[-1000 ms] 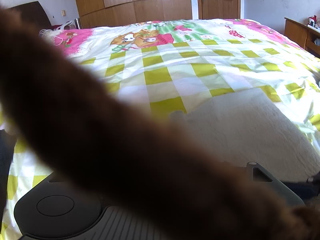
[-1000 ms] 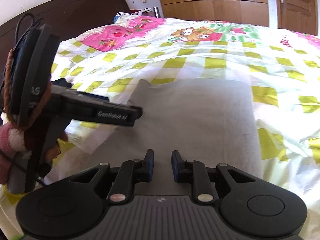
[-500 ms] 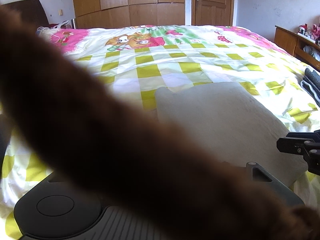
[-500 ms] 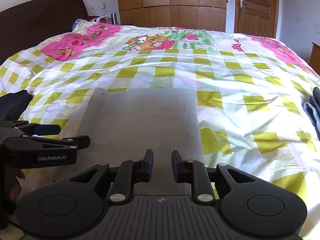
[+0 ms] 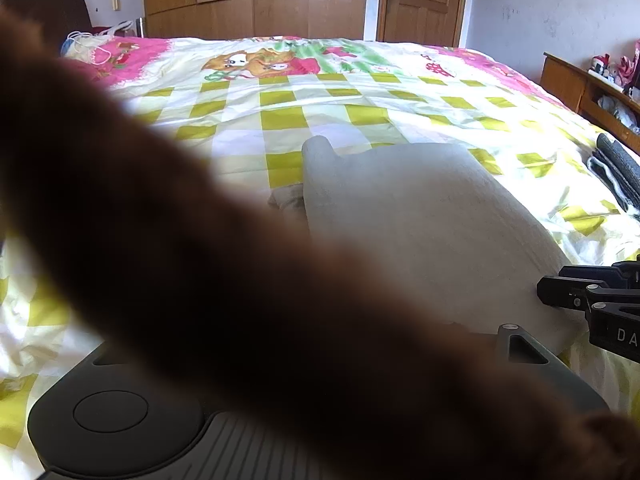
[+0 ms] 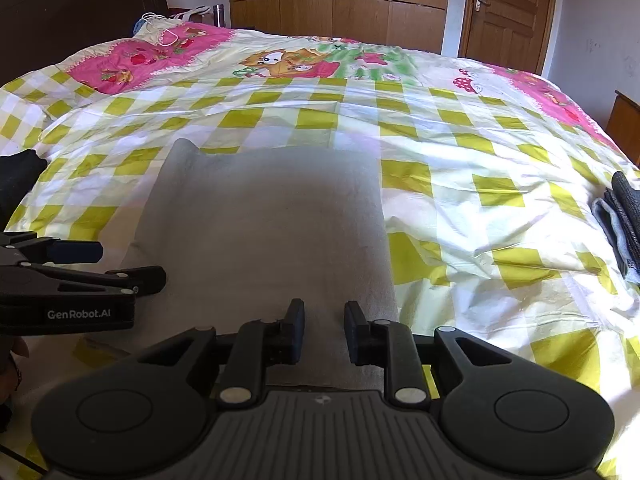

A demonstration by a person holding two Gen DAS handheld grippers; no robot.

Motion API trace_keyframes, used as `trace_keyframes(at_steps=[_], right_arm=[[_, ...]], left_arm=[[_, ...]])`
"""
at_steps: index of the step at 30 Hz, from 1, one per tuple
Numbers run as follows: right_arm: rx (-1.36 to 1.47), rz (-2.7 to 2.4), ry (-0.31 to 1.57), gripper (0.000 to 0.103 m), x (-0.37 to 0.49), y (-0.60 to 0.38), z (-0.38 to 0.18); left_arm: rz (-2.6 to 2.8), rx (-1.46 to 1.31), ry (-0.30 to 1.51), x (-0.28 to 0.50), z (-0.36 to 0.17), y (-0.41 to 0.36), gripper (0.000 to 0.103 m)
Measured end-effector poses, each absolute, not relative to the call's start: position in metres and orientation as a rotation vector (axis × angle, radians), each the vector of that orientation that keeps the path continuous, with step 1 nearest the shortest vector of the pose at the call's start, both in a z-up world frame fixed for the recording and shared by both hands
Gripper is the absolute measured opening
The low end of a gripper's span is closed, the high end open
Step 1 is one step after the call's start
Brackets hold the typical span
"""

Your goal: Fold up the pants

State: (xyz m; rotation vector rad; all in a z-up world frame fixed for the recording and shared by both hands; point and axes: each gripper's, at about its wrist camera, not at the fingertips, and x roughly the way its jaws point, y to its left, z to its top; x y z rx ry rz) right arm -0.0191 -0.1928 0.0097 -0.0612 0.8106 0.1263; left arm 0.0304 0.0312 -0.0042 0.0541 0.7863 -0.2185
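Left tool behind brown blur

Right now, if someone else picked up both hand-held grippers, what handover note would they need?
Right hand-held gripper: open, empty, hovering over the near edge of the grey pants.
Left hand-held gripper: at the pants' near left edge, seen side-on; its own camera is mostly blocked by a blurred brown object, so I cannot tell whether it is open or shut.
Pants: lying flat in a compact rectangle on the checked bedspread, one far corner sticking up slightly.
Done: at least one fold appears made.
Left: possibly a final fold, then placing with the dark folded clothes at the right.
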Motion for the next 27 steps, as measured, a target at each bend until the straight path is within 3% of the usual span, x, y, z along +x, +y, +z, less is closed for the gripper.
trace_keyframes(at_steps=[8, 18, 27], right_arm=[[-0.116, 0.129, 0.812, 0.037, -0.024, -0.182, 0.016], [-0.223, 0.173, 0.806, 0.041, -0.029, -0.170, 0.007], [-0.277, 0.231, 0.812, 0.043, -0.008, -0.161, -0.006]], left_arm=[[-0.312, -0.031, 0.719, 0.007, 0.014, 0.036, 0.079], [-0.362, 0.177, 0.804, 0.005, -0.005, 0.003, 0.080], [-0.271, 0.092, 0.825, 0.038, -0.009, 0.022, 0.081]])
